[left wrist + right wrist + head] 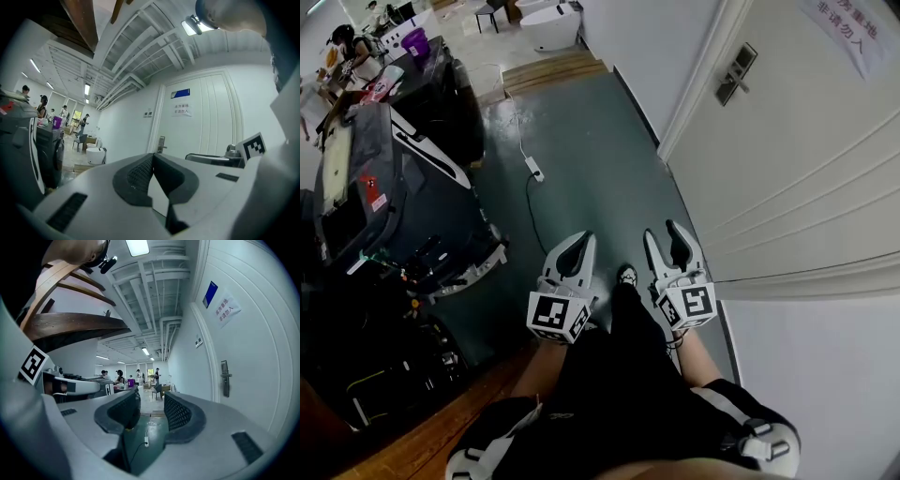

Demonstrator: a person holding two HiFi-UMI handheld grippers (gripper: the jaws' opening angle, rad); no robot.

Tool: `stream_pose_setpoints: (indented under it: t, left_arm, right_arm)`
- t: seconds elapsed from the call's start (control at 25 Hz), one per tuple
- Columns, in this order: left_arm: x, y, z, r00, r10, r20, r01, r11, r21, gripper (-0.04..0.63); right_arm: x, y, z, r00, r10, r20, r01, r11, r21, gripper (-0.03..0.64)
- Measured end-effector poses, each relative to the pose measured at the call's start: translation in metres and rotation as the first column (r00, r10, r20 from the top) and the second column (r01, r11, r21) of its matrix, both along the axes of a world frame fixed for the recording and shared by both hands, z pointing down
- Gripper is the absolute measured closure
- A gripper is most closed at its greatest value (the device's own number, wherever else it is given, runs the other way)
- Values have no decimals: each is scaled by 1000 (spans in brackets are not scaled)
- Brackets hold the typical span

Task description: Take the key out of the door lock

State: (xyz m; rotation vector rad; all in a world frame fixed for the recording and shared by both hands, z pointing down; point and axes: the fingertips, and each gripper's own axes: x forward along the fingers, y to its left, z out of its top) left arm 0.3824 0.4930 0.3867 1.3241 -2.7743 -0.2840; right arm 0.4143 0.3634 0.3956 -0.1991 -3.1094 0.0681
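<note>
Right gripper [664,232] is hanging open and empty, left gripper [578,242] closed, both seemingly idling well away from the lock [736,73].

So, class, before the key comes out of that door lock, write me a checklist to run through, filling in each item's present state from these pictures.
1. Right gripper open, nothing between its jaws: ok.
2. Left gripper empty: ok, jaws together.
3. Key seen in the door lock: cannot tell, too small.
4. Grippers up at the lock: not ok, both far from it.
5. Power strip on the floor away from the door: ok.
</note>
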Motion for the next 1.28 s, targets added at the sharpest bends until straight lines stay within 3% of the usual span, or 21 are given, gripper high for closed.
stream_pose_setpoints:
  t: [0.24, 0.68, 1.28]
  left_arm:
    - [-56, -35, 3, 1000, -10, 4, 10, 1000, 0, 572]
    - [-176, -147, -14, 999, -44, 7, 44, 999, -17, 572]
    - [-266, -230, 3, 1000, -18, -20, 17, 998, -55, 572]
  right_arm:
    - [-61, -34, 0, 1000, -22, 9, 22, 1000, 4, 425]
    - [-186, -138, -15, 995, -95, 12, 95, 995, -10, 423]
    - [-272, -222, 5, 998, -64, -16, 62, 991, -118, 439]
